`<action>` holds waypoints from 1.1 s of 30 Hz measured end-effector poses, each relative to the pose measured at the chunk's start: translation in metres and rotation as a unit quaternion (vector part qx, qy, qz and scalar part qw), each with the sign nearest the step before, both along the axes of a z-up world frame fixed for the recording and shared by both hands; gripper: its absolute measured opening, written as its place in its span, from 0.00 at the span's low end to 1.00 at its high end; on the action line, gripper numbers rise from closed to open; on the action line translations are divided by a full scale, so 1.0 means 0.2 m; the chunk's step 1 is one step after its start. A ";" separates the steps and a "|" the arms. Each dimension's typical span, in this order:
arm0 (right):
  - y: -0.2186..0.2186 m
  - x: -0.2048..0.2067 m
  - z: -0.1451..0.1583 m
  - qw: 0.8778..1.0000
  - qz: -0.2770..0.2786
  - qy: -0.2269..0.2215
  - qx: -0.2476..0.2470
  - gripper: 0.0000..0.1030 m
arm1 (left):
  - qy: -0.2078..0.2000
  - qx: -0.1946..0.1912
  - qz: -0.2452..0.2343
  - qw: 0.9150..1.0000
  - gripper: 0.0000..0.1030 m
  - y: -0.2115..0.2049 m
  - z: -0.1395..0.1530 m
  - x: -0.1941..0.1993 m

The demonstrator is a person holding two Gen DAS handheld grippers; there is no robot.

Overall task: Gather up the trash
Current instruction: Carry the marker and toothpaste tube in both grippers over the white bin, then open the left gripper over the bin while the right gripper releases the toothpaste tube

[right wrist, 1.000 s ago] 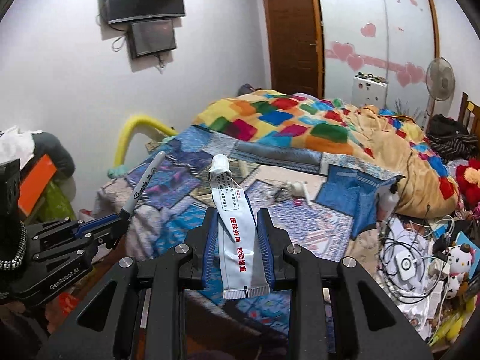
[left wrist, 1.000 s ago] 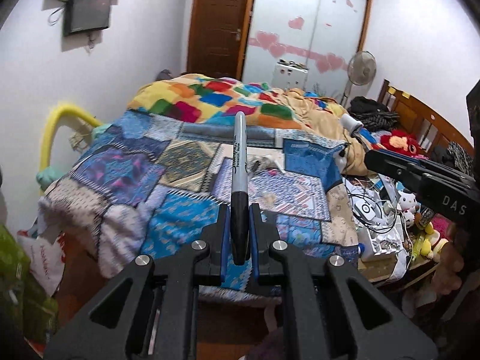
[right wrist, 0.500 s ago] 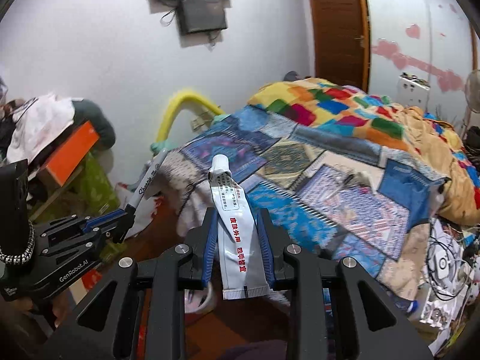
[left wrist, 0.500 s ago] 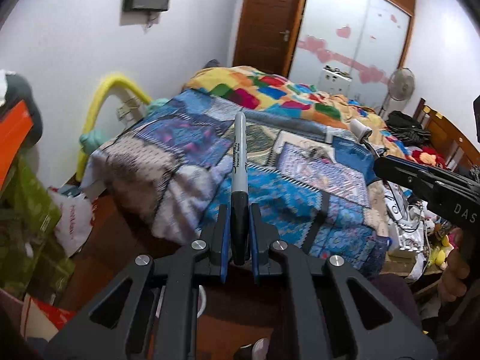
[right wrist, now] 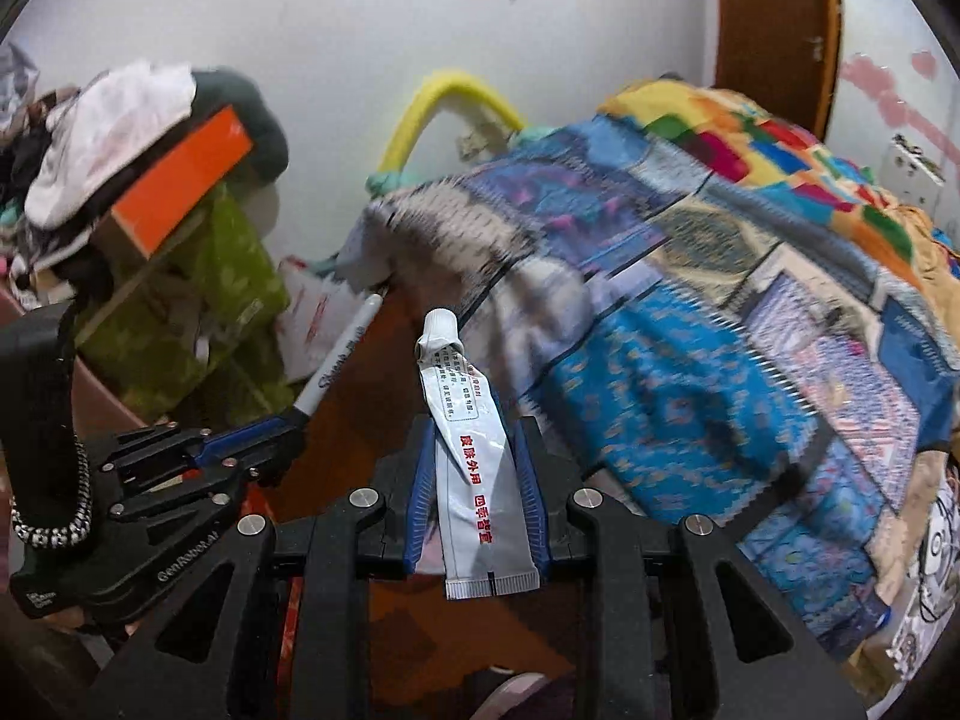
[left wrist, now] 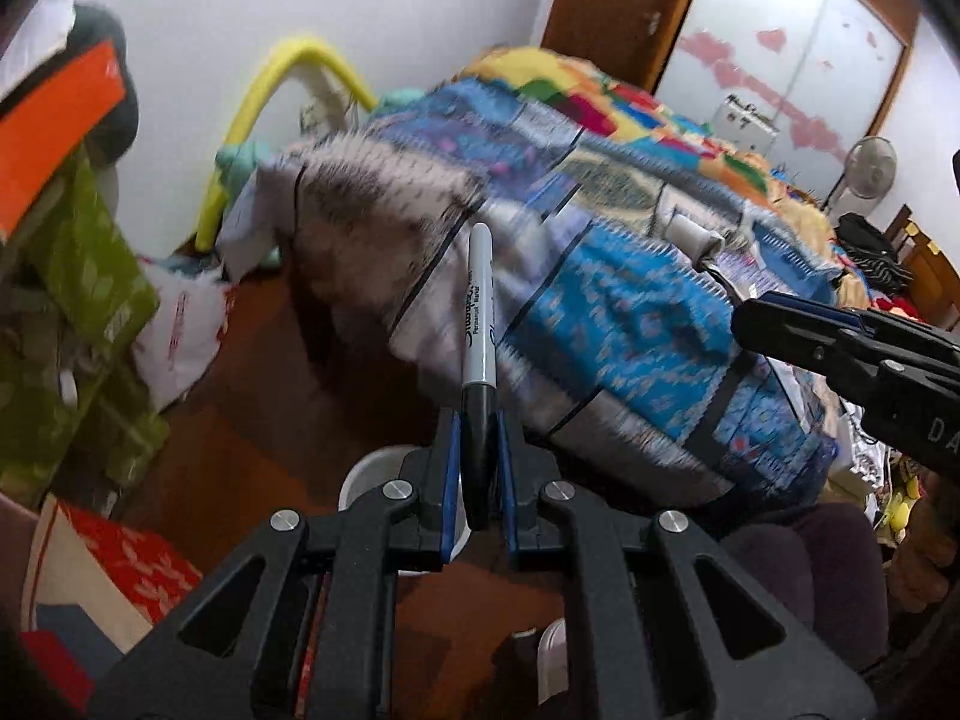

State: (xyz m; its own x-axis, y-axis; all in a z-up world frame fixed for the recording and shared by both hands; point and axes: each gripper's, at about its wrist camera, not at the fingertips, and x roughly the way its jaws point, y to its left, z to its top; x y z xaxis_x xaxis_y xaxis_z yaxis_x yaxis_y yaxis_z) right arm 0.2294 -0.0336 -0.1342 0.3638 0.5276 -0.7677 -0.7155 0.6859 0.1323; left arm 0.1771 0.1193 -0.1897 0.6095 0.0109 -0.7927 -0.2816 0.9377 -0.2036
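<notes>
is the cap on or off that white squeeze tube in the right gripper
On. The white squeeze tube with red lettering, clamped in the right gripper, shows its white screw cap seated on the far end.

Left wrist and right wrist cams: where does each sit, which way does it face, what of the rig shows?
Left wrist view: on the left gripper, aimed down along its fingers at the bed's patchwork quilt and brown floor; the jaws clamp a black marker; the right gripper enters from the right edge.
Right wrist view: on the right gripper, facing the same bed corner; the jaws clamp a white ointment tube; the left gripper with the marker shows at left.
Shared: quilt, yellow foam tube, orange box, each other's gripper.
</notes>
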 end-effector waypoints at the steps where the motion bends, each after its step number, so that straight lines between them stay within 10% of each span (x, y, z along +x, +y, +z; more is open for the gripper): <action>1: 0.03 0.00 -0.02 1.000 0.005 0.005 -0.004 0.24 | 0.006 -0.001 0.000 1.000 0.11 0.01 -0.03 0.00; 21: 0.47 0.13 -0.88 0.970 0.062 0.186 -0.147 0.24 | 0.205 -0.079 0.023 0.975 0.11 0.21 -0.87 0.08; 33: 0.52 0.24 -0.92 0.961 0.049 0.245 -0.116 0.40 | 0.206 -0.069 0.047 0.975 0.27 0.30 -0.85 0.21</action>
State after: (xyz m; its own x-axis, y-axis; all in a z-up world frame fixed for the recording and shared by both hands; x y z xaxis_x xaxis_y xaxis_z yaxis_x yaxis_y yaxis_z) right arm 0.2764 0.0704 -0.3173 -0.1138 0.3357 -0.9351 -0.6698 0.6692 0.3217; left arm 0.2194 0.1783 -0.3599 0.2394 -0.0719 -0.9682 -0.4500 0.8755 -0.1763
